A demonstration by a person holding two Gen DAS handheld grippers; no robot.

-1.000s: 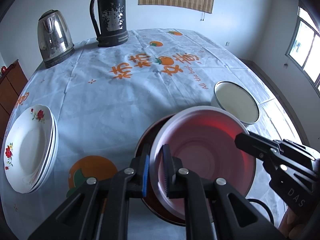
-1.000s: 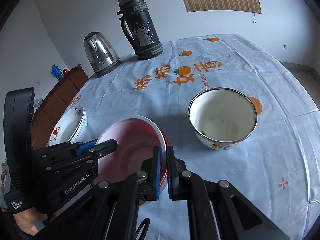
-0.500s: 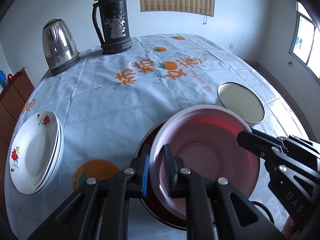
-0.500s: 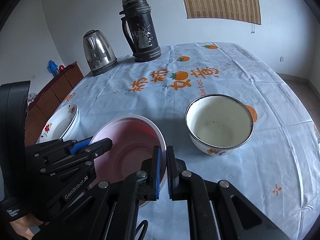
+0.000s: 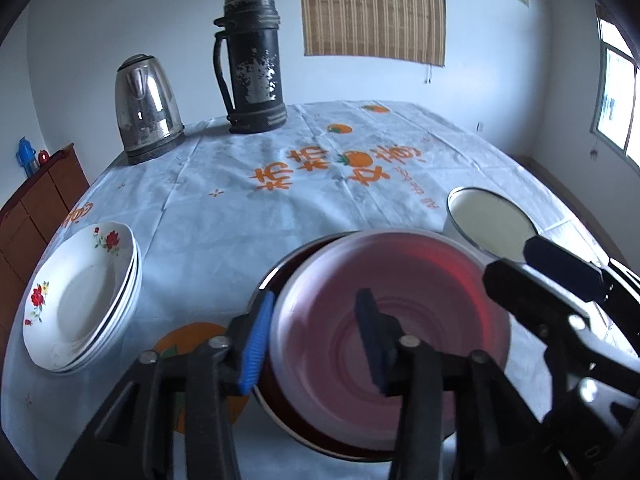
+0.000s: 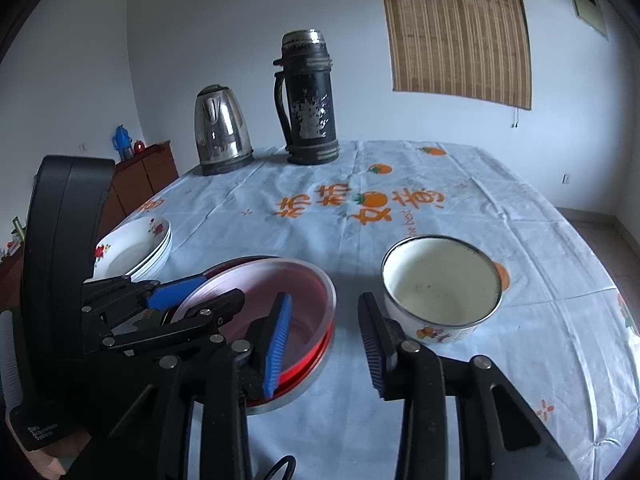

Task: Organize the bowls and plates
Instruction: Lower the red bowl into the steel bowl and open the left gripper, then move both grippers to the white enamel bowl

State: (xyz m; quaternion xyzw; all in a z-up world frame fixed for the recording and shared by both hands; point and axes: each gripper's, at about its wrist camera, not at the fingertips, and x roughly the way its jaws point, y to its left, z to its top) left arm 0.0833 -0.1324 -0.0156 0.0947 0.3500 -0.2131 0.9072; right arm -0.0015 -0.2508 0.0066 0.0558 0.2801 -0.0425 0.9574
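The left gripper (image 5: 316,336) has its jaws opening, one blue-padded finger outside the left rim of the pink bowl (image 5: 392,336) and the other over its inside, neither pad pressing on it. The right gripper (image 6: 326,346) is opening too: its left finger stands over the bowl's right rim, its right finger over bare cloth, with the rim between them but not pinched. The pink bowl is shallow, round and matte, with faint rings in its base, and it sits nested in a glossy red bowl (image 6: 316,356) with a metal edge, near the front of the surface (image 5: 248,216). Just right of this pair stands a deeper white enamel bowl (image 6: 442,286) with a dark rim, a printed pattern low on its wall and small specks inside. At the near left lies a stack of white plates (image 5: 80,300) with wavy edges and red flower prints. A creased pale blue tablecloth (image 6: 460,224) printed with oranges and orange characters covers the surface. At the far side stand a shiny steel kettle (image 5: 146,108) and, to its right, a tall black flask (image 5: 252,60) with worn, flaking paint and a handle.
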